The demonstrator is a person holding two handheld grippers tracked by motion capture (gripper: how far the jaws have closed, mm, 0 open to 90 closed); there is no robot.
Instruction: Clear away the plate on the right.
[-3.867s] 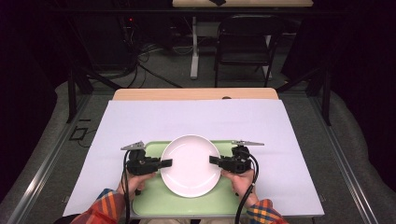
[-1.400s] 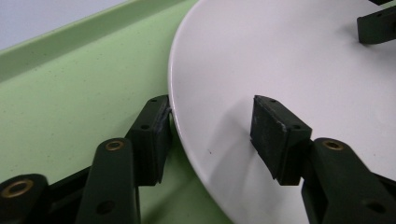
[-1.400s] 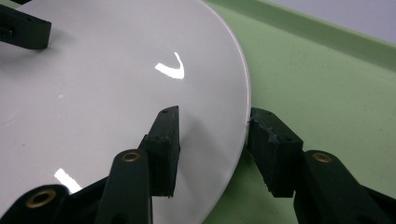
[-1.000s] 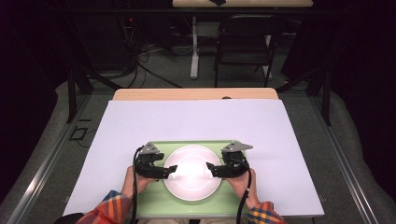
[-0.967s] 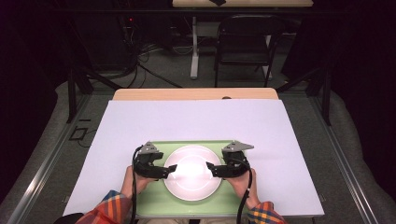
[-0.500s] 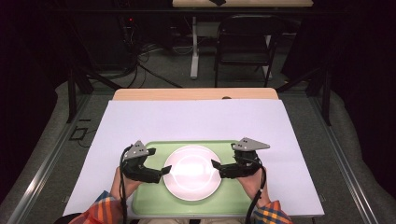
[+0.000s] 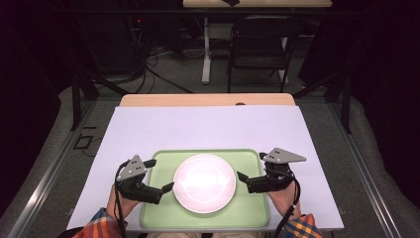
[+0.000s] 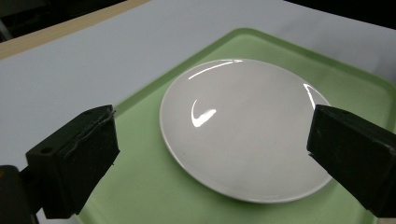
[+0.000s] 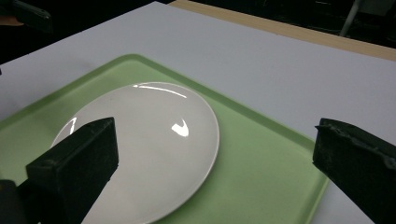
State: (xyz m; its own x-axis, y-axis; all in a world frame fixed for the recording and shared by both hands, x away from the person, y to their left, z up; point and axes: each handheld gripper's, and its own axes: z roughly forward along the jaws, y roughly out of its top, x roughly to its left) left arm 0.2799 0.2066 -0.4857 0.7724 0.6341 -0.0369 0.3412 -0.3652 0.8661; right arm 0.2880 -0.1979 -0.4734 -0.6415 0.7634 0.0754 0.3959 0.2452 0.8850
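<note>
A bare white plate lies in the middle of a light green tray at the table's near edge. My left gripper hovers over the tray's left part, jaws open and pointing at the plate's left rim, apart from it. My right gripper hovers over the tray's right part, also open, pointing at the plate's right rim. In the left gripper view the plate sits between and beyond the wide-apart jaws. The right gripper view has the plate to the left, with tray under the gap.
A white sheet covers the table, with a wooden strip along the far edge. A dark chair and a table leg stand beyond on the floor. Plaid sleeves come in from the bottom.
Both grippers have drawn outward and back from the plate's rims and tilted, their grey top plates now facing up. The plate stays on the tray.
</note>
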